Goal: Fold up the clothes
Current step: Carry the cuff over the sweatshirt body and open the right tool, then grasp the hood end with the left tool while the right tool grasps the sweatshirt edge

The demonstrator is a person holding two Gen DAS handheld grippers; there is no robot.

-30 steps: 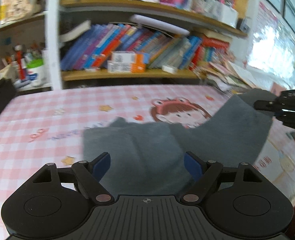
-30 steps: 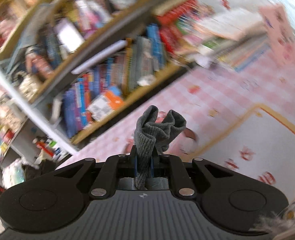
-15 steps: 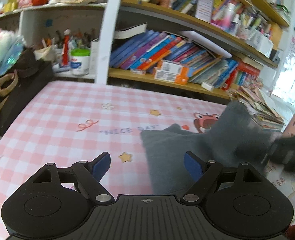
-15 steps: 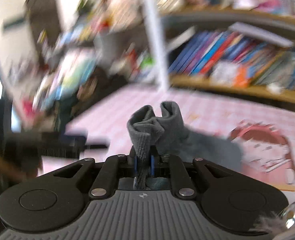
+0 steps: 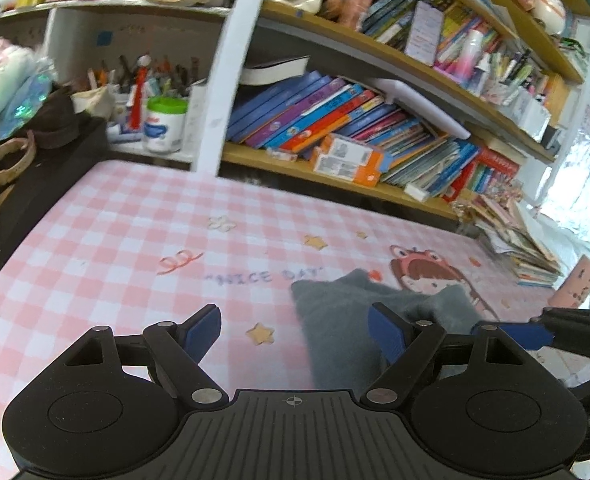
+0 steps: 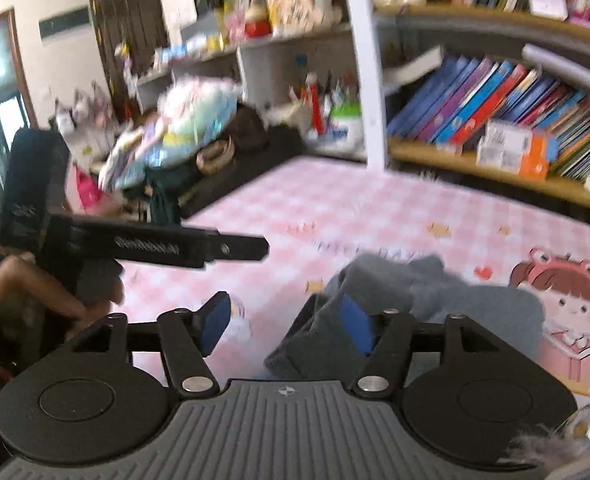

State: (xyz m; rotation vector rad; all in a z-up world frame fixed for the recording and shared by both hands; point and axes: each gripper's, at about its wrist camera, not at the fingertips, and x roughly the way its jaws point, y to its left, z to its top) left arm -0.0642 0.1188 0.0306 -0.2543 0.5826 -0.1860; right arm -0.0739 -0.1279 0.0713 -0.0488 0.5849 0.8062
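1. Left wrist view: the left gripper point(image 5: 295, 332) fills the bottom of the frame with its blue-padded fingers point(image 5: 205, 326) spread wide and nothing between them, only the pink checked cloth point(image 5: 115, 240) showing in the gap.
2. The grey garment point(image 5: 335, 320) lies on that cloth at lower centre-right, its near part hidden behind the gripper's right finger. Its far edge reaches a cartoon girl print point(image 5: 431, 276), and the words "NICE DAY" point(image 5: 263, 278) sit just to its left.
3. At the right edge, low in the frame, the right gripper point(image 5: 551, 330) pokes in, a blue pad at its tip just beside the garment.
4. Across the top runs a bookshelf point(image 5: 375, 184) packed with leaning books, with a white tub point(image 5: 163, 124) and a pot of pens at upper left.
5. Right wrist view: the right gripper point(image 6: 285, 326) has its jaws opening. A folded edge of the grey garment point(image 6: 395, 300) lies against the right-hand blue pad, and the left pad stands clear of it.
6. The rest of the garment spreads toward the right of the frame, up to the cartoon girl print point(image 6: 567, 300).
7. At middle left the left gripper point(image 6: 199, 246) stretches in as a dark bar, the person's hand point(image 6: 47, 292) below it at the left edge. I cannot tell its opening from here.
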